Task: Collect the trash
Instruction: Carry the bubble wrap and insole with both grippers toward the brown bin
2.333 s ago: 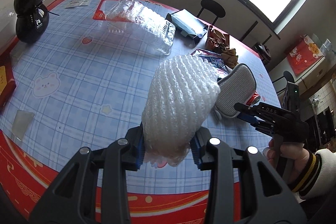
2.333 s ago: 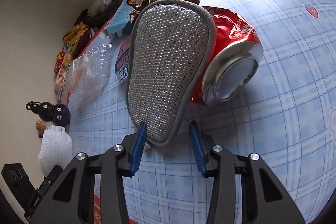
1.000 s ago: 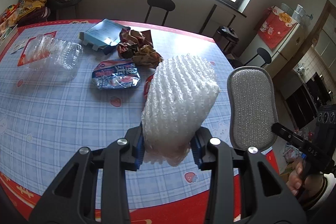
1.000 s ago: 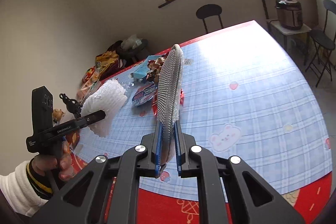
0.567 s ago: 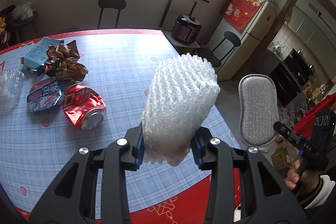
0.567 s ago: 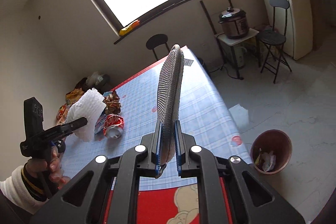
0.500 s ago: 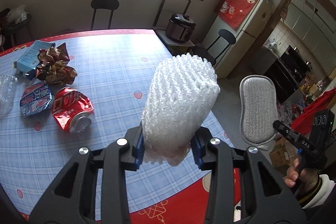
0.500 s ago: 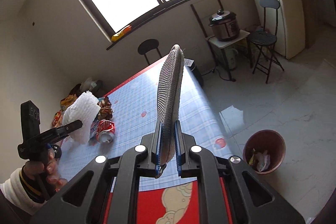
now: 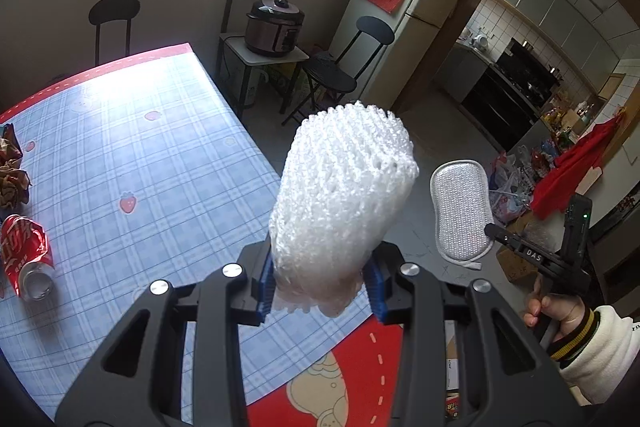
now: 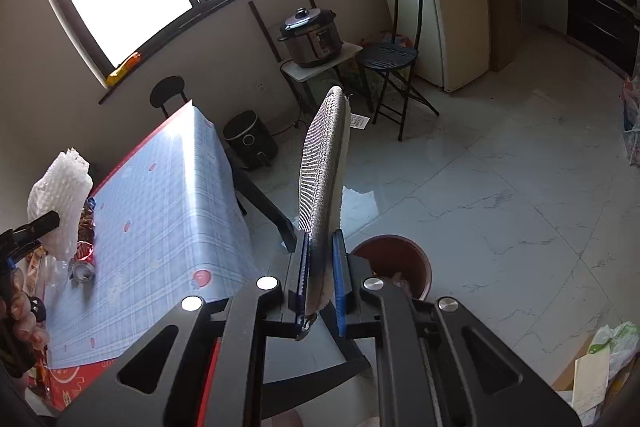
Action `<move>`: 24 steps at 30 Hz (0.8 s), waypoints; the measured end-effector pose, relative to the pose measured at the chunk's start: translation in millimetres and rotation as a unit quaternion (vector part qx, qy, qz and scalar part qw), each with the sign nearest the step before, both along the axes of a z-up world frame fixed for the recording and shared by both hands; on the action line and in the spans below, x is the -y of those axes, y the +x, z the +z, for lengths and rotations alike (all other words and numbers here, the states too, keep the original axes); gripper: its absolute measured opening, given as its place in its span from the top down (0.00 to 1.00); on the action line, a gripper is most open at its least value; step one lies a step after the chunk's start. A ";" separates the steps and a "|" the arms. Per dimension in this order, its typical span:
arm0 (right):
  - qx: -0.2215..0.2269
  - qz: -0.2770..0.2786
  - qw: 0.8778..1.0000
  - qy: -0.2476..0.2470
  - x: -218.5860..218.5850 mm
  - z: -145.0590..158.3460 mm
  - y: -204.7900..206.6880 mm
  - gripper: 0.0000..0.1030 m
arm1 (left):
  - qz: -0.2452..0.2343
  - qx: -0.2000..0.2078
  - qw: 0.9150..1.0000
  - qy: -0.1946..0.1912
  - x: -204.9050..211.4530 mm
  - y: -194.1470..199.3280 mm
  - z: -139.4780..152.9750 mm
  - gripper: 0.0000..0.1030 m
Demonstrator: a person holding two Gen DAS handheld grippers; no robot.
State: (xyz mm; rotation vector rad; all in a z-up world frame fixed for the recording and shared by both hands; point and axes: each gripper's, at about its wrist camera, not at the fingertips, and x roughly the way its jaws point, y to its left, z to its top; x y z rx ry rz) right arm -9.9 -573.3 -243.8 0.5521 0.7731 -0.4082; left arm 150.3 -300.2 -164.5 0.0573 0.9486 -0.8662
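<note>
**Left wrist view: both grippers loaded, away from the table**

In our left gripper (image 9: 320, 283) we hold a white foam-net fruit sleeve (image 9: 340, 203), the blue pads pressed into its lower end, jaws partly apart around it. Our right gripper (image 10: 320, 275) is nearly closed, pinching a grey, silver-meshed oval scrubbing pad (image 10: 322, 171) edge-on and upright. Just beyond it a round brown waste bin (image 10: 394, 251) stands on the marble floor. A crushed red drinks can (image 9: 26, 255) lies on the blue checked tablecloth (image 9: 160, 147).
</note>
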 end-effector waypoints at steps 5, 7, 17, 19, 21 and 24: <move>-0.037 0.016 0.999 -0.003 22.7 -27.0 17.4 0.89 | -0.009 0.001 1.000 0.009 30.8 -5.7 -4.5 0.62; -0.047 0.022 0.999 -0.002 30.9 -36.5 27.1 0.89 | -0.006 0.001 1.000 0.011 34.6 -3.6 -5.9 0.62; -0.086 0.023 0.996 0.013 55.2 -69.2 75.9 0.88 | 0.016 -0.003 0.999 0.030 33.6 3.5 -12.7 0.62; -0.092 0.024 0.995 0.012 56.8 -75.2 83.7 0.88 | 0.019 -0.001 0.999 0.033 30.6 3.7 -10.2 0.62; -0.096 0.021 0.995 0.016 58.4 -80.6 89.5 0.88 | 0.023 0.002 0.999 0.039 26.9 4.0 -8.2 0.62; -0.099 0.015 0.995 0.019 59.3 -87.7 95.0 0.88 | 0.029 0.003 0.999 0.044 19.9 6.1 -6.2 0.62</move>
